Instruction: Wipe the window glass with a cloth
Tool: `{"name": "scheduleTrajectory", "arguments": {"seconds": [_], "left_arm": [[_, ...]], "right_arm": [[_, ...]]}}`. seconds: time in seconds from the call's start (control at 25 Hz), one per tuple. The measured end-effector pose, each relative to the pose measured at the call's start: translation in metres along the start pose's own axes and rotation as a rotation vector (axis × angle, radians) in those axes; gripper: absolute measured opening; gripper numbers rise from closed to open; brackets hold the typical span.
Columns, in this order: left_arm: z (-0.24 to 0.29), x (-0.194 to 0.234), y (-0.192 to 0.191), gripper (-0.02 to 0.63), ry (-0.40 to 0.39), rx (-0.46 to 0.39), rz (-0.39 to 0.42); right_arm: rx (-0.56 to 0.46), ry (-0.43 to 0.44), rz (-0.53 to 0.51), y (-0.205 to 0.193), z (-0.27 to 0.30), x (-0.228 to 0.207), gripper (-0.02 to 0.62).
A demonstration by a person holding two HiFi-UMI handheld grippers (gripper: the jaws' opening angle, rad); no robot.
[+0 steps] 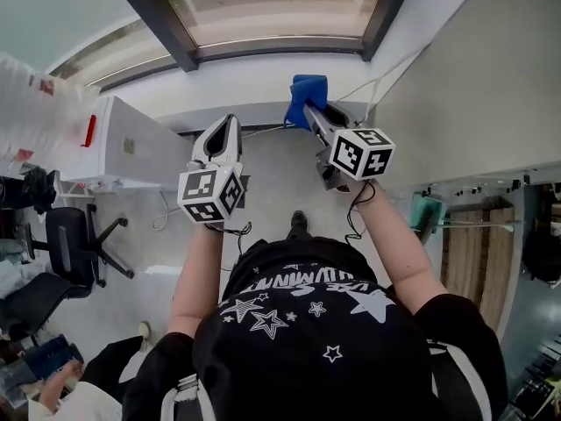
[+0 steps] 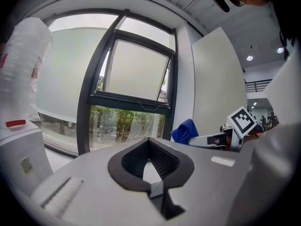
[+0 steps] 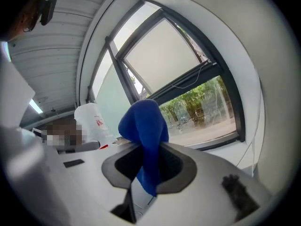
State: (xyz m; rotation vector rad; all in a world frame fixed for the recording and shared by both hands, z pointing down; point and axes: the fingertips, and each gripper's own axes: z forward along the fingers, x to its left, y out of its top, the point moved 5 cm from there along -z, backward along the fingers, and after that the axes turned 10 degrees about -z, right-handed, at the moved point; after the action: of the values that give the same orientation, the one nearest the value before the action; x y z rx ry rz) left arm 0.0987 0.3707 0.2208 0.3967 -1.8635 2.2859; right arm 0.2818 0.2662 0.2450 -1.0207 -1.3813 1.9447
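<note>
Right gripper (image 1: 313, 112) clenched on blue cloth (image 3: 143, 126), lower end hidden btwn jaws; left gripper (image 1: 230, 123) closed, empty. Window (image 1: 272, 3) top cut off; red print on white bag (image 3: 91, 119) unreadable.

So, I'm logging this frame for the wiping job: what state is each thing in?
left tool: shut, nothing between its jaws.
right tool: shut on the blue cloth.
blue cloth: bunched, sticking out past the jaws, clear of the glass.
upper window sash: appears tilted open.
lower window glass: not touched by the cloth.
</note>
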Motion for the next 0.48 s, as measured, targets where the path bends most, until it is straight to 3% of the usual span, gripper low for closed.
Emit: {"name": "scheduleTrajectory", "arguments": {"seconds": [0.2, 0.48], "left_arm": [[0.014, -0.003, 0.004, 0.008, -0.002, 0.002, 0.012], [0.016, 0.013, 0.011, 0.008, 0.033, -0.013, 0.003]], "right_arm": [[-0.015, -0.01, 0.019, 0.005, 0.013, -0.016, 0.077], [-0.006, 0.032, -0.002, 0.009, 0.037, -0.002, 0.077]]}}
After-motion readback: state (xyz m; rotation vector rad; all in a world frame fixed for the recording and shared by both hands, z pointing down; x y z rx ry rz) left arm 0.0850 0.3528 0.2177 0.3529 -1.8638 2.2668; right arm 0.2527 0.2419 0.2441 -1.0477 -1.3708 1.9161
